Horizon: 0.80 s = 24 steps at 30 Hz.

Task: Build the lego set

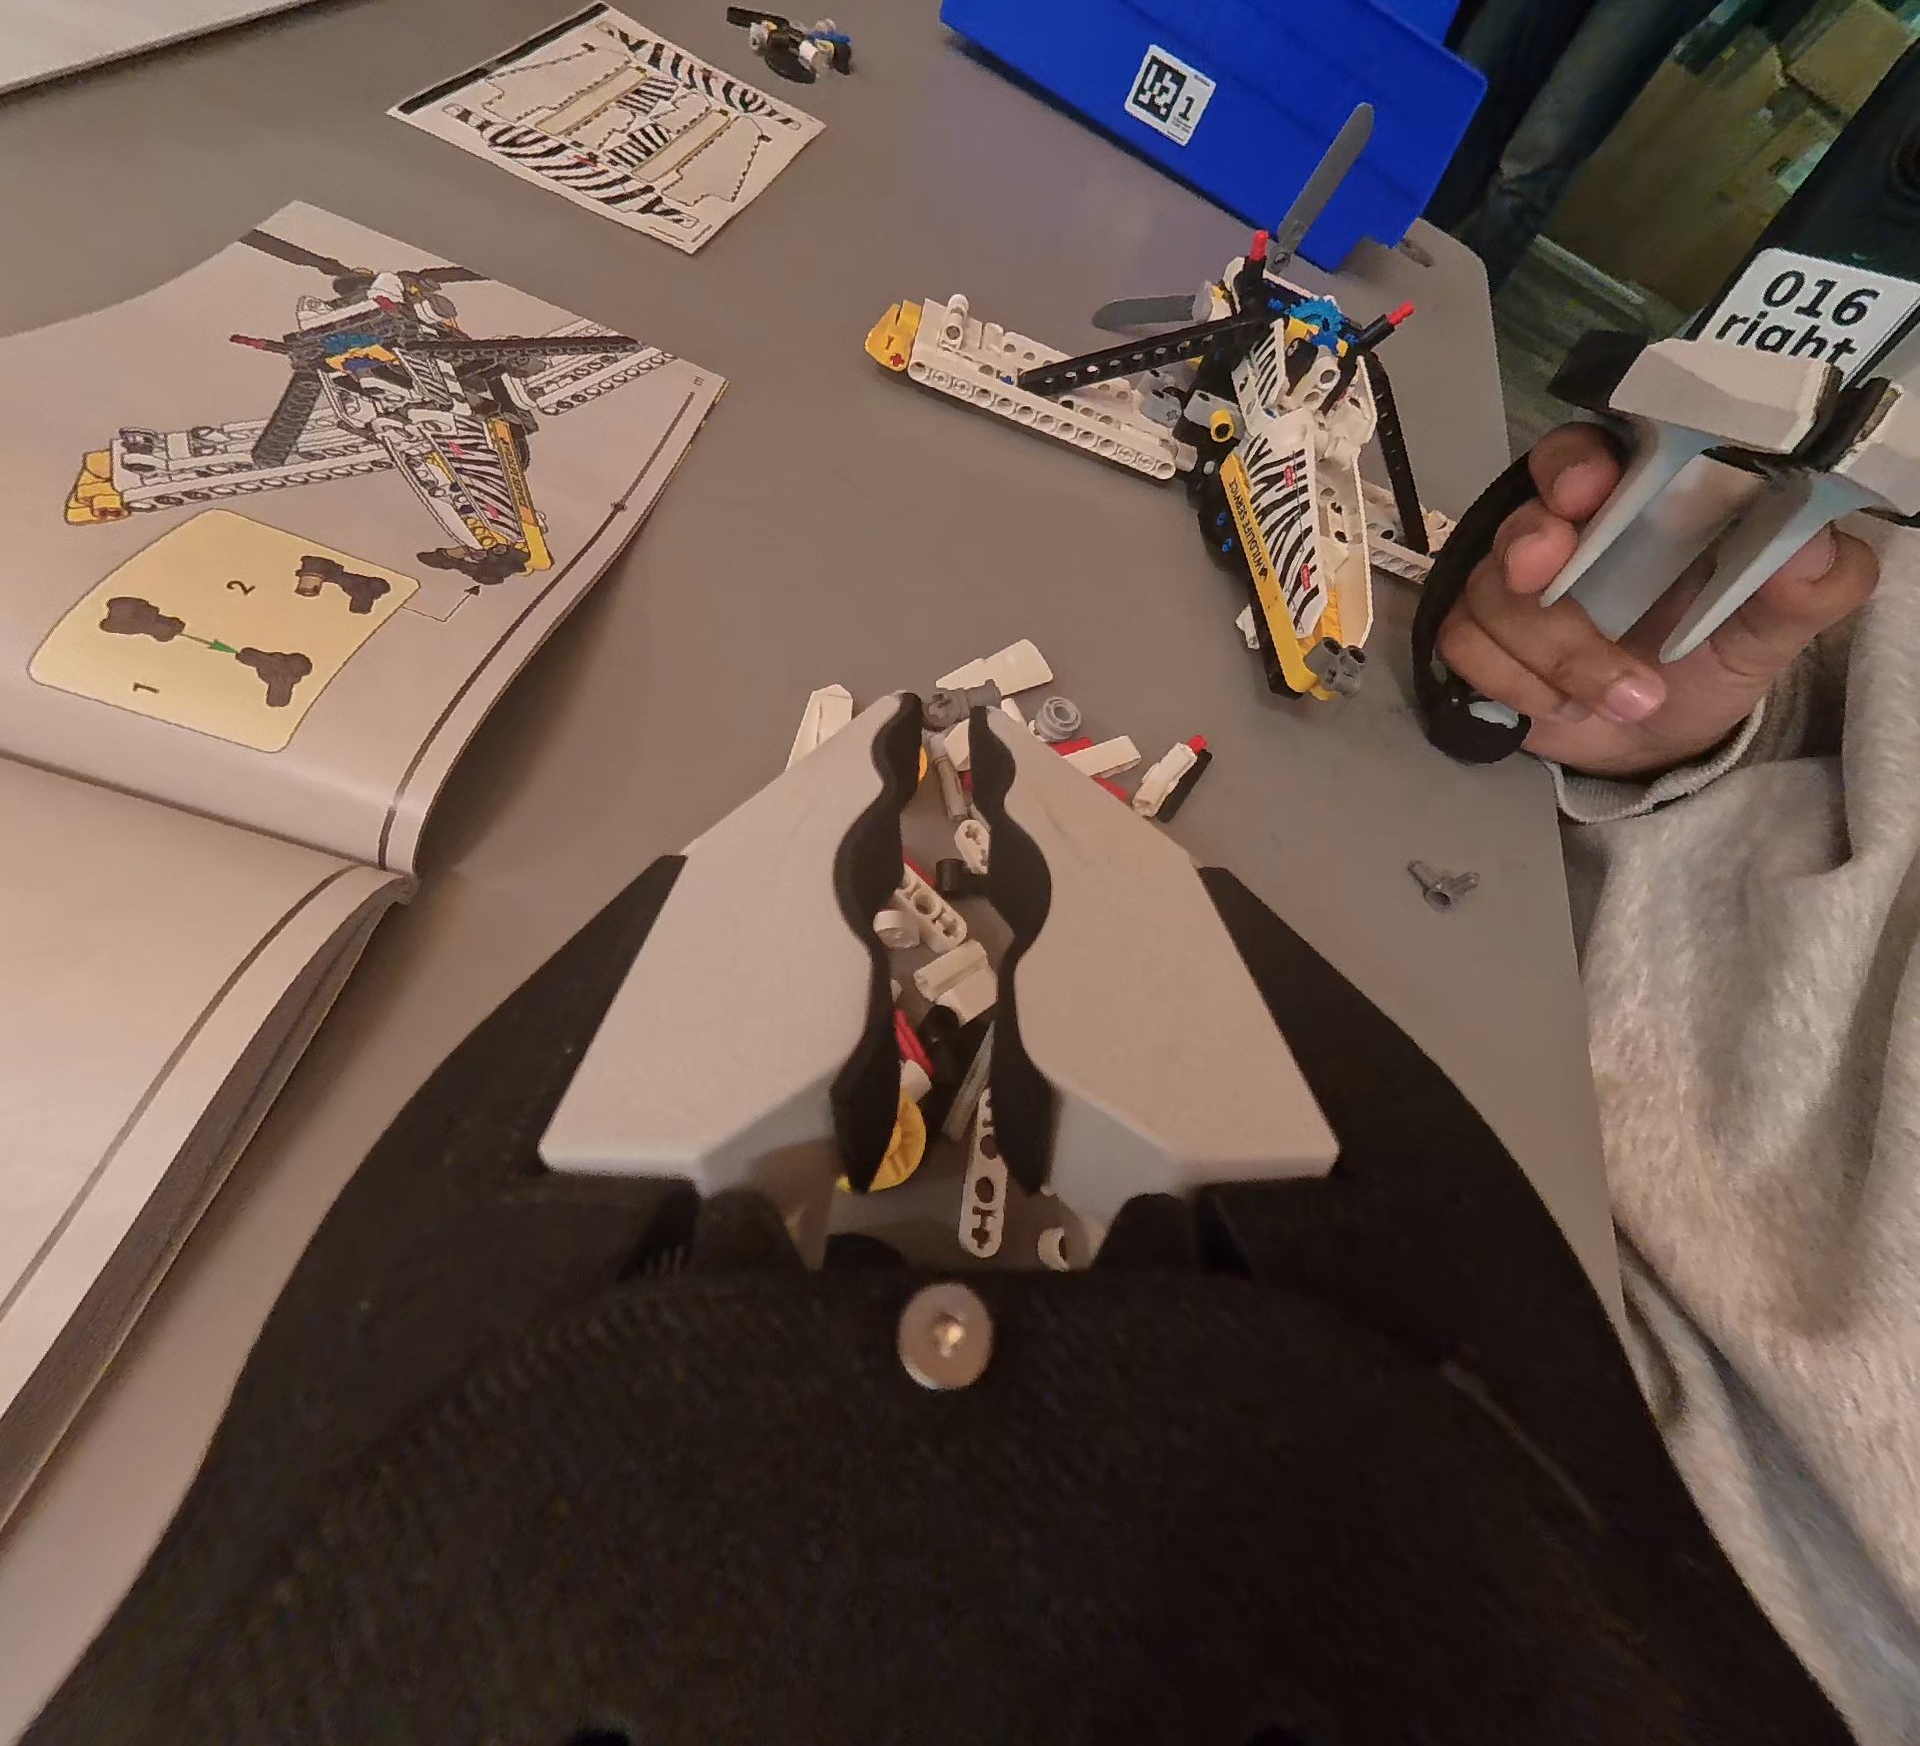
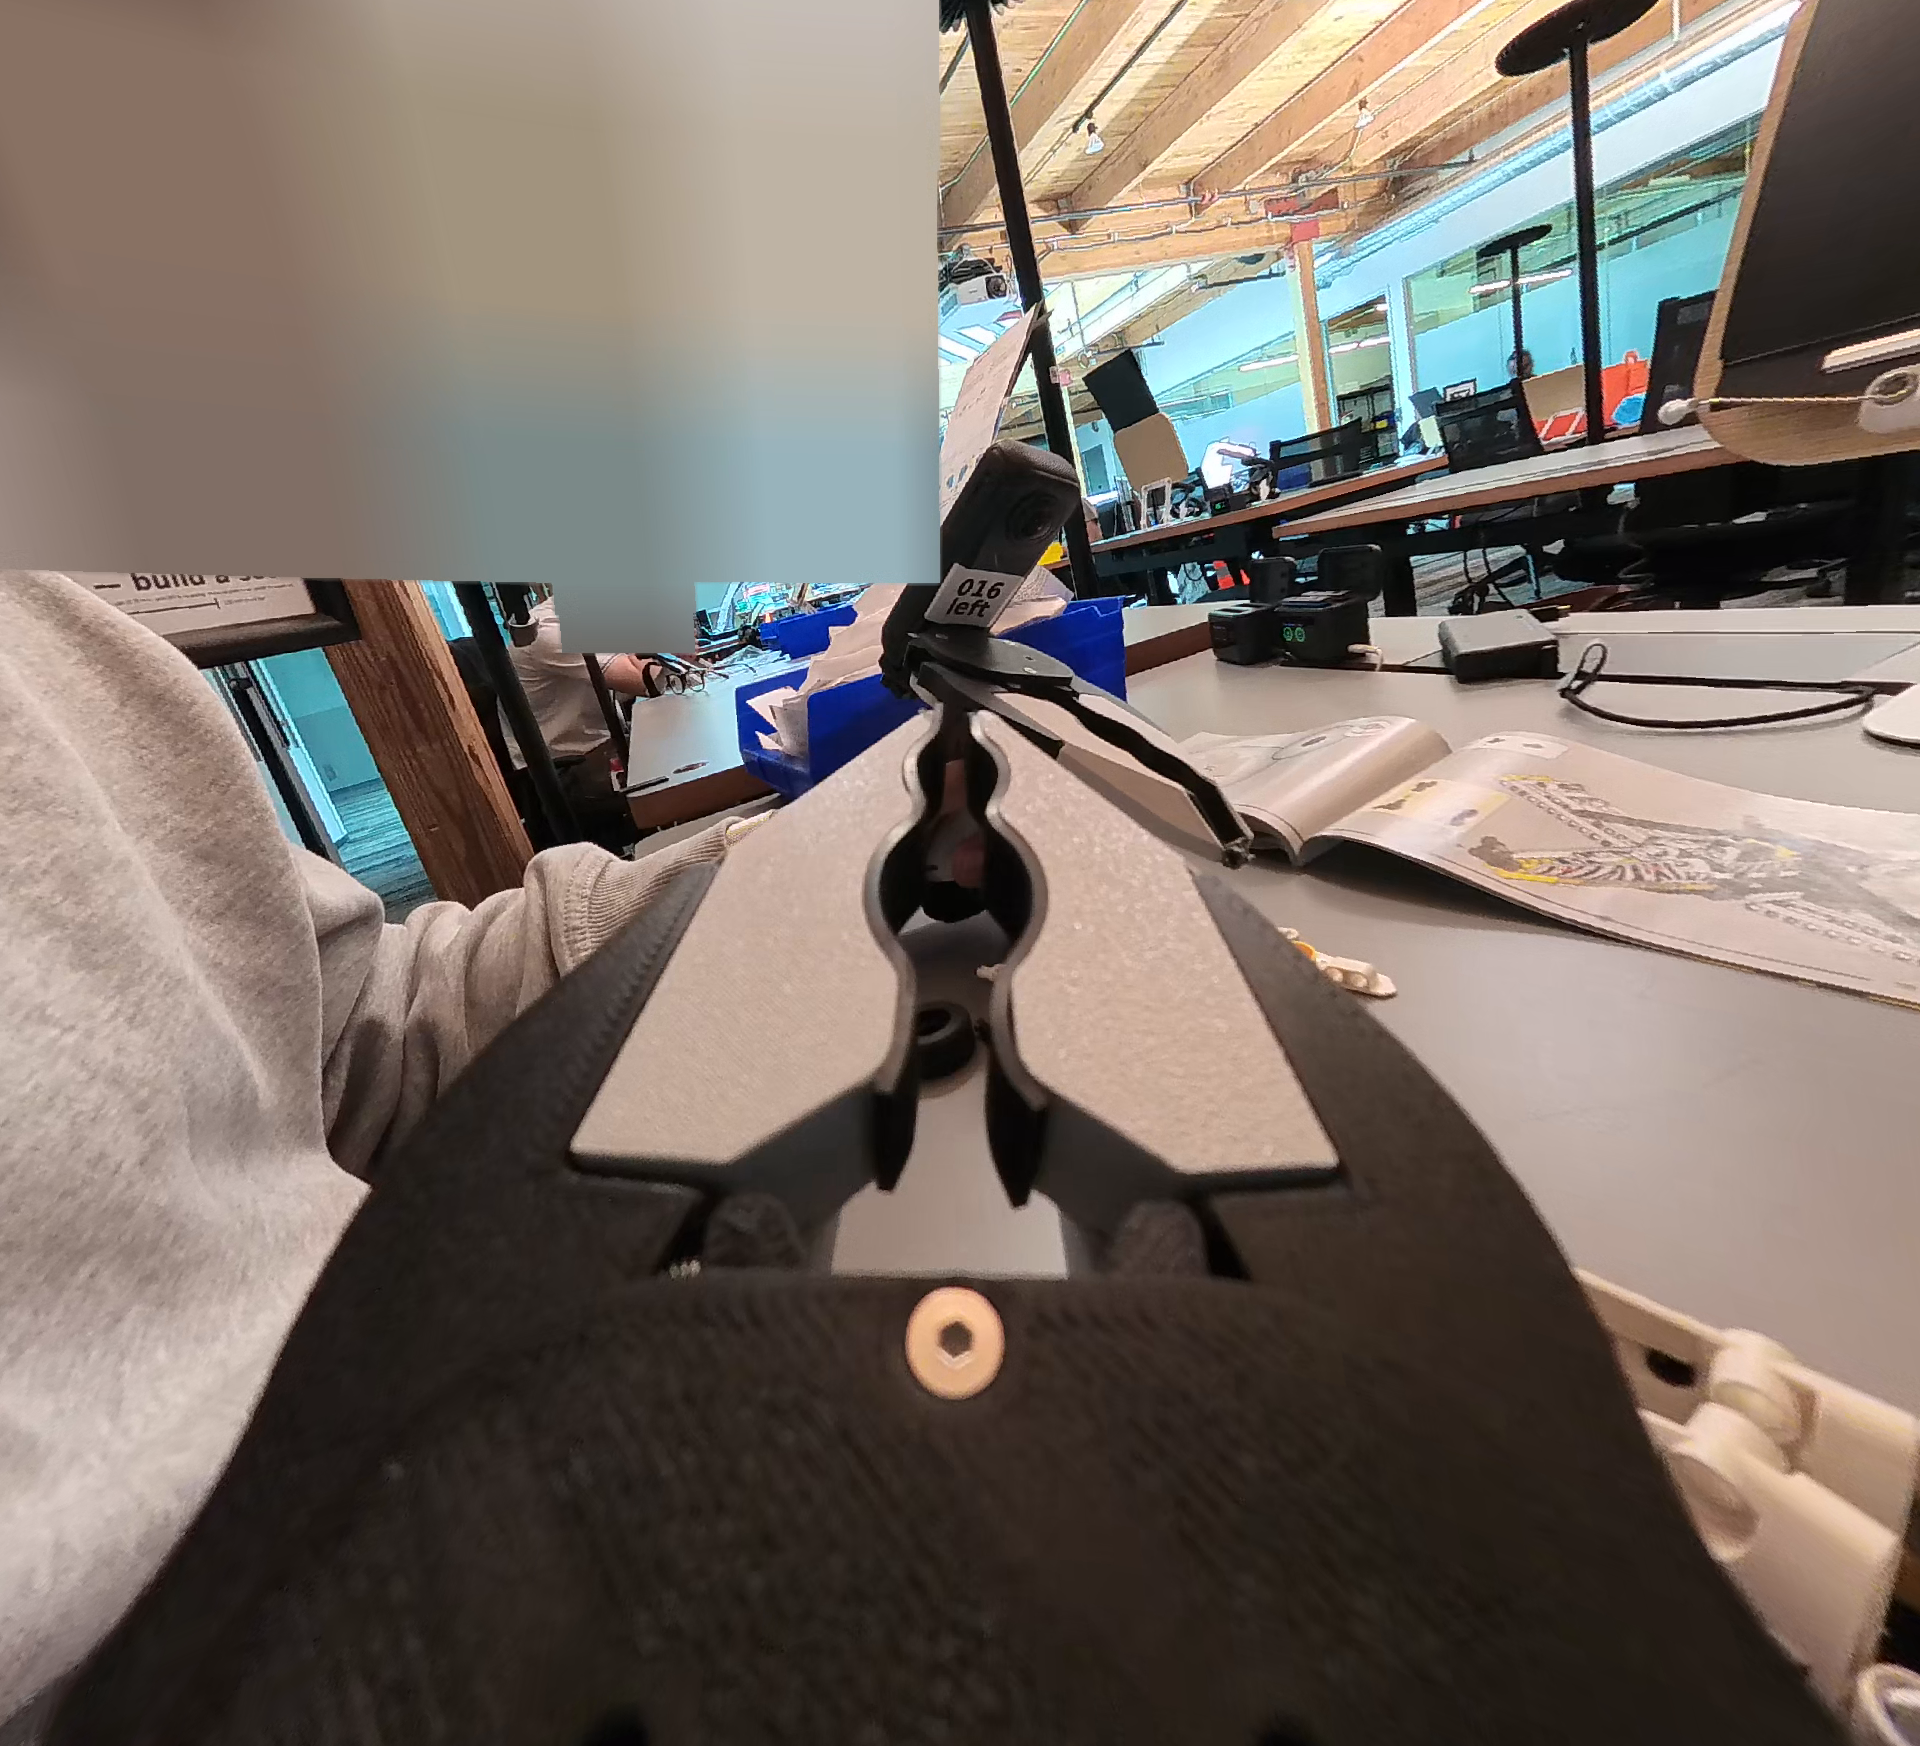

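Observation:
The partly built helicopter model, white and yellow with zebra stickers and grey rotor blades, lies on the grey table. A pile of loose small pieces lies in front of it. My left gripper hovers just above this pile, its jaws nearly together with nothing between them. It also shows in the right wrist view, pointing down at the table. My right gripper is shut and empty, raised above the table. In the left wrist view it is held in a hand right of the model. White beams of the model show at the lower right.
An open instruction booklet lies on the left; it also shows in the right wrist view. A sticker sheet, a small sub-assembly and a blue bin are at the back. A grey pin lies alone near the right edge. There is about 15 cm between the tips of the two grippers. Both grippers' tips are roughly 15 cm from the grey pin.

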Tool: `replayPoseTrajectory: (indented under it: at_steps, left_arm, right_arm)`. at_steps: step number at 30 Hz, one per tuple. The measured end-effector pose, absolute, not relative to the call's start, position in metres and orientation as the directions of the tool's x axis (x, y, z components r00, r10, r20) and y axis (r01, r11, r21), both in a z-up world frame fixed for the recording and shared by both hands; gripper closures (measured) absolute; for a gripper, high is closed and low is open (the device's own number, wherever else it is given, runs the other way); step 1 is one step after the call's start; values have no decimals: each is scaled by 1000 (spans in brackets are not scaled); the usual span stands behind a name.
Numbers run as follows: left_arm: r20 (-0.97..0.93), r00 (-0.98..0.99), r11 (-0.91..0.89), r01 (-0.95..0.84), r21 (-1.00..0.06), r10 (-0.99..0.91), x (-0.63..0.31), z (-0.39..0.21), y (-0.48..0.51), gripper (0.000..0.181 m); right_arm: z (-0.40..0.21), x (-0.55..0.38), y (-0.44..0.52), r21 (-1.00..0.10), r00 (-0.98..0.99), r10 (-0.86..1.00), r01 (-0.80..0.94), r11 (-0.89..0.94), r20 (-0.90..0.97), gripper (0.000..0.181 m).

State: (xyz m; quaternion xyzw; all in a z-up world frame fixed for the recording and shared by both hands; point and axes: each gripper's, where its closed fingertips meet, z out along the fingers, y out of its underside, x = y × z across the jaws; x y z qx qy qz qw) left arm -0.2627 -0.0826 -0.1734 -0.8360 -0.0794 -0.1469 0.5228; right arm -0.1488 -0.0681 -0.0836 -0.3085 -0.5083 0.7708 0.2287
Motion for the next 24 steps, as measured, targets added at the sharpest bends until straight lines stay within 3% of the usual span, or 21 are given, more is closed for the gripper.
replayPoseTrajectory:
  at_steps: [7,17,24]
  left_arm:
    - [323,944,-418,268,-868,-64,-257,-166,-81,175]
    - [182,960,-360,96,-928,-214,-221,-148,-76,175]
    - [71,974,-148,40,-988,-213,-192,-110,-73,175]
  right_arm:
    - [-84,-149,-68,-926,-705,668,-40,-375,-240,181]
    - [-86,-153,-68,-914,-703,651,-3,-406,-286,171]
    - [-91,-160,-69,-946,-634,737,-24,-323,-236,162]
